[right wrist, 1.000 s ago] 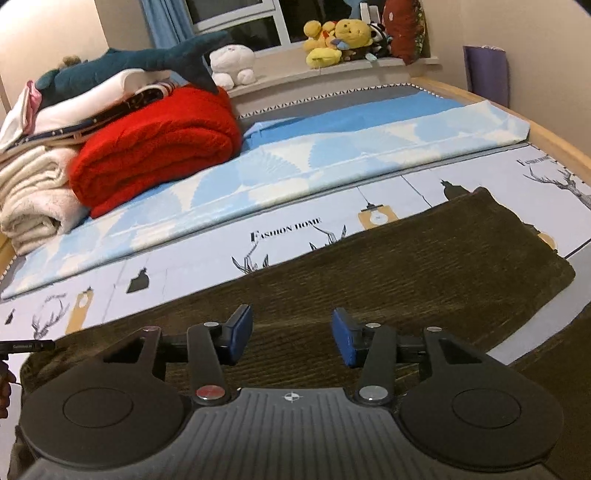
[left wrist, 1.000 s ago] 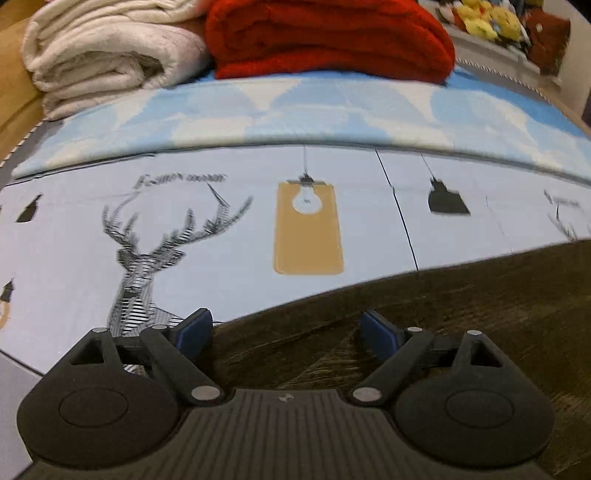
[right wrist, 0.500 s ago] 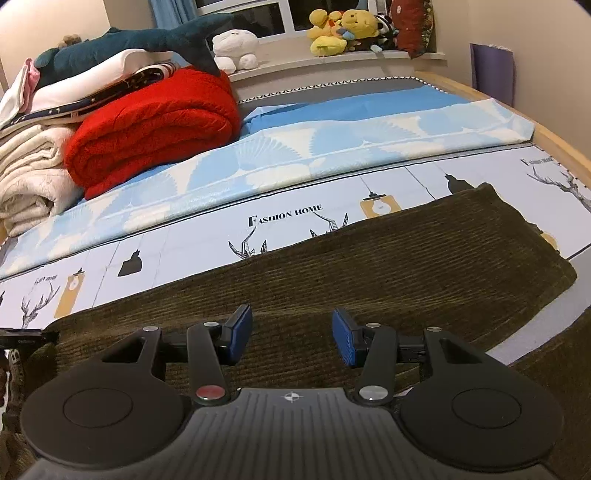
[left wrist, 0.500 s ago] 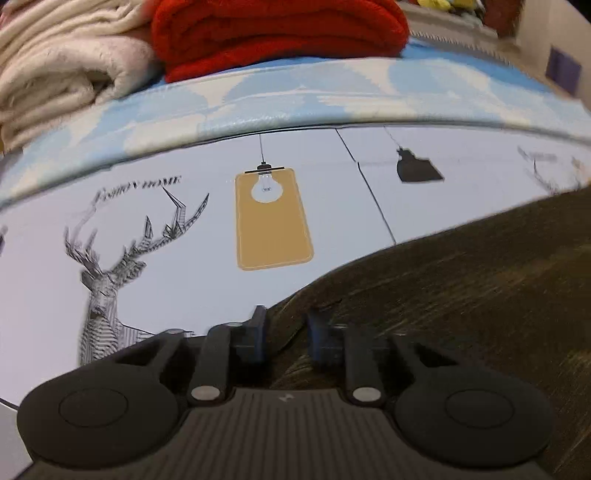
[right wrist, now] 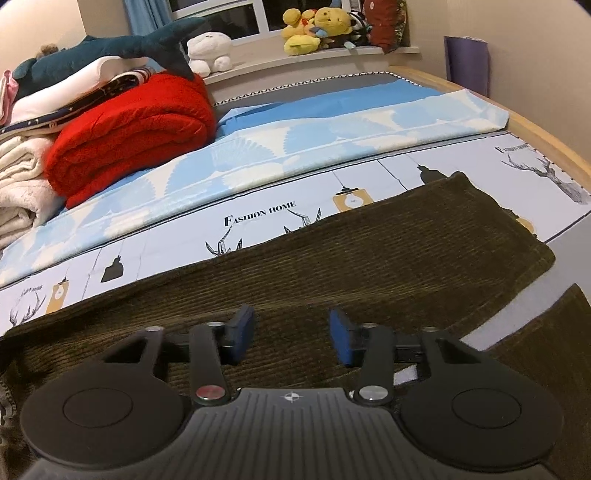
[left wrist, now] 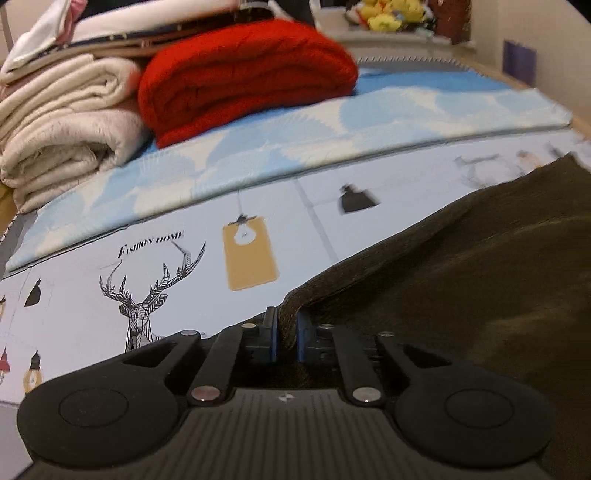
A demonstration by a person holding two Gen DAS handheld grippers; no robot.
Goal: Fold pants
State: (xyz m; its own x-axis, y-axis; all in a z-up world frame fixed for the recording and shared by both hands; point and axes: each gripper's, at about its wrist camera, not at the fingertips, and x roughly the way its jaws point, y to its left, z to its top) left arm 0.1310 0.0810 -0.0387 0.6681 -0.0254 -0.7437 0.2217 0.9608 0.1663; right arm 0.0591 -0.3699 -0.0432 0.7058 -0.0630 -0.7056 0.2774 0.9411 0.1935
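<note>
Dark olive corduroy pants (right wrist: 369,258) lie spread across a printed bedsheet (right wrist: 177,254). In the left wrist view my left gripper (left wrist: 286,334) is shut on the pants' far edge (left wrist: 295,299), lifting a fold of cloth (left wrist: 461,266) off the sheet. In the right wrist view my right gripper (right wrist: 291,334) is open and empty, its blue pads (right wrist: 240,332) hovering just over the middle of the pants. A second part of the pants (right wrist: 546,350) lies at the lower right.
A red folded blanket (right wrist: 133,129) and cream blankets (left wrist: 62,144) are stacked at the back left. Plush toys (right wrist: 317,26) sit on the windowsill. A light blue quilt (right wrist: 332,129) runs along the bed's far side. The wooden bed edge (right wrist: 546,136) curves at right.
My left gripper closed on the pants' edge and has lifted it up and back. My right gripper stayed open and shifted slightly over the pants.
</note>
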